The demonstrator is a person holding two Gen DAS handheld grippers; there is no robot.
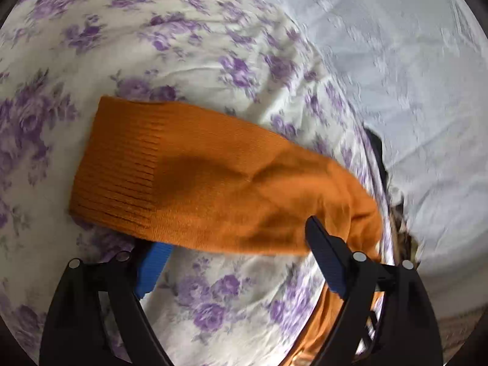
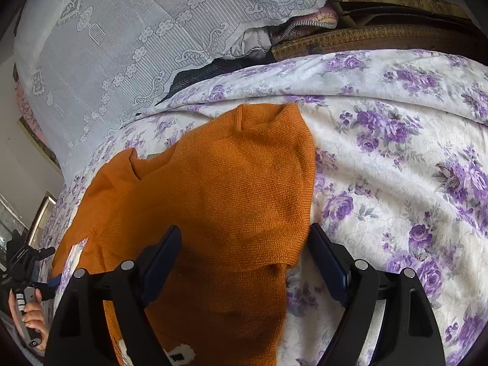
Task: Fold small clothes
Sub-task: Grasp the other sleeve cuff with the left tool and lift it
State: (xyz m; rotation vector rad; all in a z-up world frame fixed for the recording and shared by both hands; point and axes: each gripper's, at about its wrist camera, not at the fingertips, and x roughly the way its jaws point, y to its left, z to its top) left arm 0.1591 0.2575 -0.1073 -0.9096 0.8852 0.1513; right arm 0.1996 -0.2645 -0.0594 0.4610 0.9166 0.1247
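An orange knit sweater [image 2: 219, 189] lies on a white bedsheet with purple flowers [image 2: 396, 158]. In the left wrist view its sleeve [image 1: 198, 177] stretches flat across the sheet, ribbed cuff to the left. My left gripper [image 1: 235, 256] is open just above the sleeve's near edge; the left blue pad [image 1: 152, 271] is partly hidden under the cloth. My right gripper [image 2: 244, 259] is open over the sweater's body, one finger on each side of a folded part. The hand holding the left gripper [image 2: 27, 308] shows at the far left of the right wrist view.
A pale lace cover [image 2: 106, 45] drapes over things behind the bed. Bundled clothes [image 2: 274, 30] and a dark wooden frame [image 2: 381, 36] sit at the back. The flowered sheet [image 1: 152, 45] spreads widely around the sweater.
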